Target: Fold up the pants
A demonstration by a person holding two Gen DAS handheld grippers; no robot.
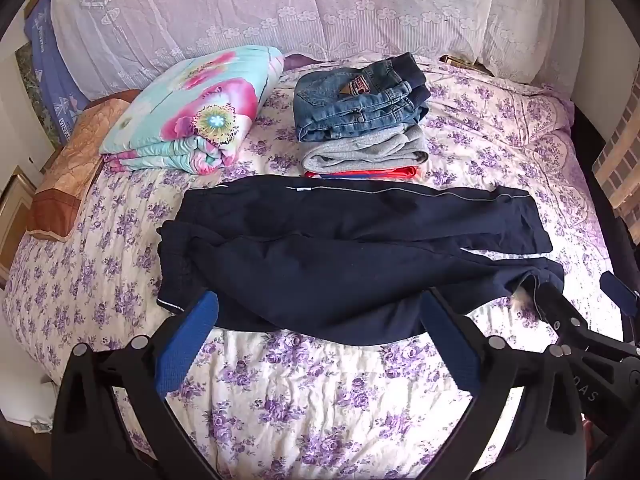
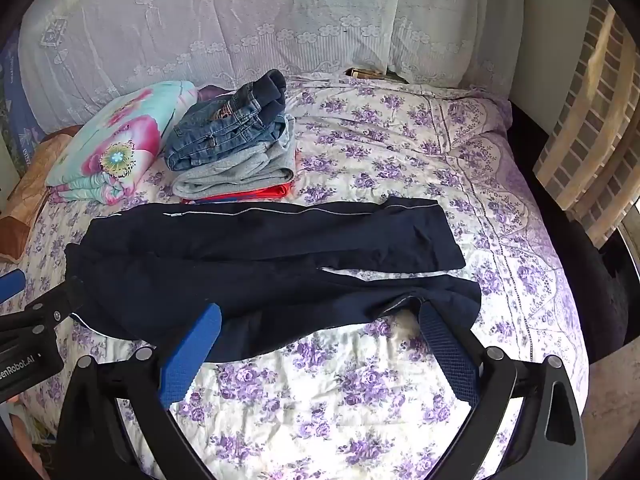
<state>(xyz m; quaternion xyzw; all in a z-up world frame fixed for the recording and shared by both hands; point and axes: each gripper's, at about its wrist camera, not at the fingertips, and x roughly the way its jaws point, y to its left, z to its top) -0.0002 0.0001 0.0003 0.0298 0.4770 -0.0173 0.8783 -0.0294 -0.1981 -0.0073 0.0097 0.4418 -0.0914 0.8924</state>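
A: So, starting at the left, what lies around the pants?

B: A folded floral quilt [image 1: 188, 112] sits on the bed [image 1: 320, 400], with a brown cushion [image 1: 68, 184] further left at the bed's edge. Just right of the quilt is a stack: jeans [image 1: 356, 100] on top, a grey garment [image 1: 364, 150] under them, something orange-red [image 1: 364, 173] at the bottom. A lace cover [image 1: 280, 4] drapes the pillows behind.

A: And the pants themselves?

B: The navy pants [image 1: 340, 248] lie spread across the middle of the bed, waistband to the left, legs running right, the near leg crossing slightly under the far one. The stack's bottom edge is just beside their far side.

A: The tools?

B: The left hand-held gripper [image 1: 320, 316] is spread wide, its blue pads at the near edge of the pants, nothing clamped. The right hand-held gripper [image 2: 320, 320] is likewise wide, one pad over the near leg, the other by the cuff. Whether the pads touch the cloth, I cannot tell.
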